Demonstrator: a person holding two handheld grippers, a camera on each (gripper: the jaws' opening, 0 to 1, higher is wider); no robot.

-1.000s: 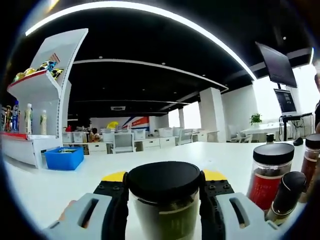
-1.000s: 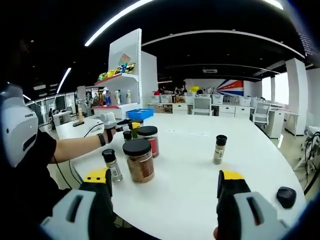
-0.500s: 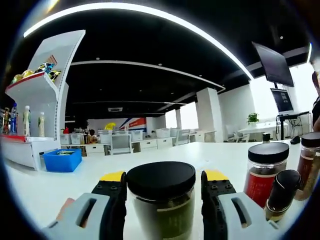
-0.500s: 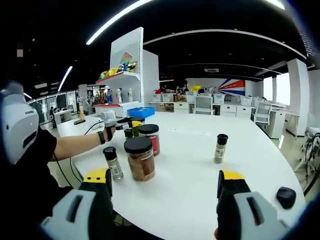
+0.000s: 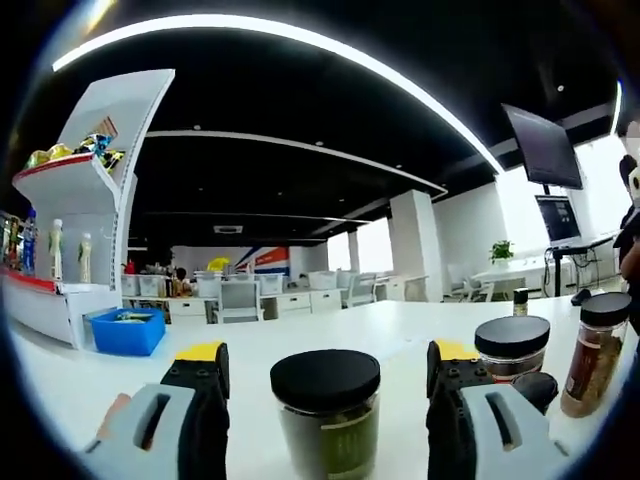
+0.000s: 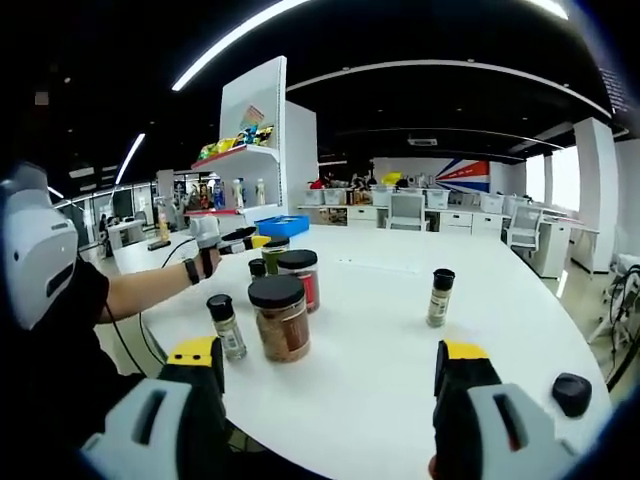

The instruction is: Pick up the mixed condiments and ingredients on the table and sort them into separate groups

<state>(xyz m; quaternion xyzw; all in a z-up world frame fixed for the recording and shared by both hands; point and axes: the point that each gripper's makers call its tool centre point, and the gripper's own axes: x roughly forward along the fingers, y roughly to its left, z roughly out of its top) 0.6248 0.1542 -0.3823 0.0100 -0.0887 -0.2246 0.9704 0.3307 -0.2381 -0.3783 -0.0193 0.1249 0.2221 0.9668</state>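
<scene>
A green-filled jar with a black lid [image 5: 325, 410] stands on the white table [image 5: 400, 320], free between the wide-apart jaws of my left gripper [image 5: 327, 352]. To its right are a red-label jar [image 5: 512, 345], a small dark-capped bottle [image 5: 540, 390] and a brown spice jar [image 5: 592, 345]. In the right gripper view the same cluster stands left of centre: brown jar [image 6: 280, 318], red-label jar [image 6: 298, 278], small bottle [image 6: 225, 326] and green jar [image 6: 274, 252], with the left gripper [image 6: 235, 238] just behind it. My right gripper [image 6: 330, 362] is open over the table [image 6: 380, 400], holding nothing.
A lone spice bottle [image 6: 438, 297] stands mid-table and a black round object [image 6: 573, 392] lies near the right edge. The person's arm [image 6: 130, 290] reaches in from the left. A white shelf [image 5: 80, 200] and a blue bin [image 5: 125, 330] stand behind.
My left gripper has opened and drawn back from the green jar, which now stands free on the table. The right gripper has stayed put.
</scene>
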